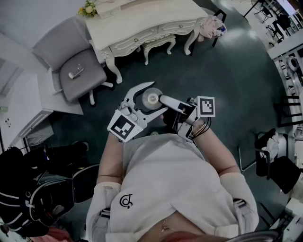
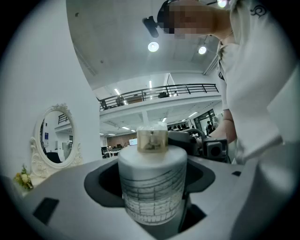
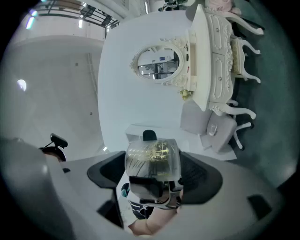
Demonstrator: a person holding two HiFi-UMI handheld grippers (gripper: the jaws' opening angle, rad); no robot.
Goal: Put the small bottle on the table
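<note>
Floor (image 1: 236,85): dark teal, bare. Cream carved dressing table (image 1: 142,21) stands against a white wall (image 3: 122,93), with an oval mirror (image 3: 159,63), flowers (image 1: 88,8) at one corner and a grey swivel chair (image 1: 78,66) just beside it. Round ceiling lights (image 2: 153,46) shine above a railed balcony (image 2: 159,91).

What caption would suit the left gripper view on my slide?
Left gripper closed on a small bottle with a gold cap; an oval mirror stands at left.

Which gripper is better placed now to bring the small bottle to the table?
Left. The left gripper clamps the small bottle by its body; the right gripper, jaws open, only flanks the cap. The table stands ahead.
</note>
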